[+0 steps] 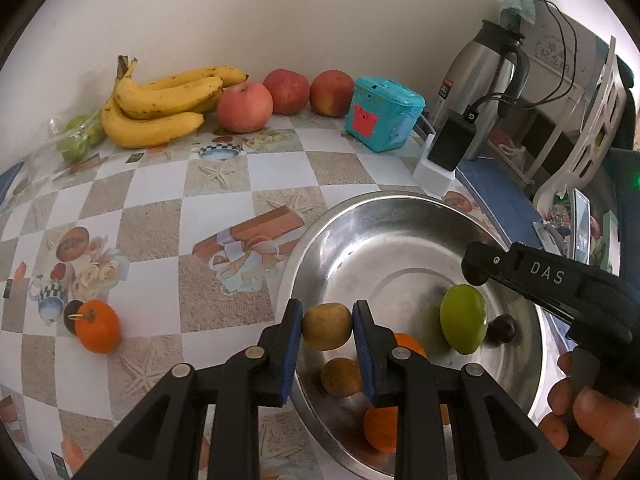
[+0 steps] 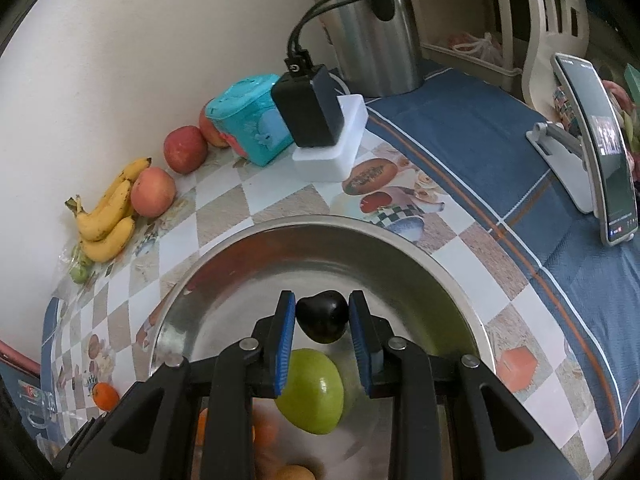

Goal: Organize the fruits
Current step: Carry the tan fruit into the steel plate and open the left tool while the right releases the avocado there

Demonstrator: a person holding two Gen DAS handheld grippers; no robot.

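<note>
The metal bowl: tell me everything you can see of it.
The metal bowl is wide, round and shallow, of shiny steel-like metal with a flat bottom and a rolled rim. It sits upright on the checked tablecloth, near the blue cloth. In it lie a green fruit, two orange fruits, a brown fruit and a small dark one. The left gripper holds another brown fruit at its near rim; the right gripper holds a dark fruit above the bowl.

Bananas (image 1: 160,108) and apples (image 1: 245,107) line the wall behind the bowl (image 1: 360,216).
</note>
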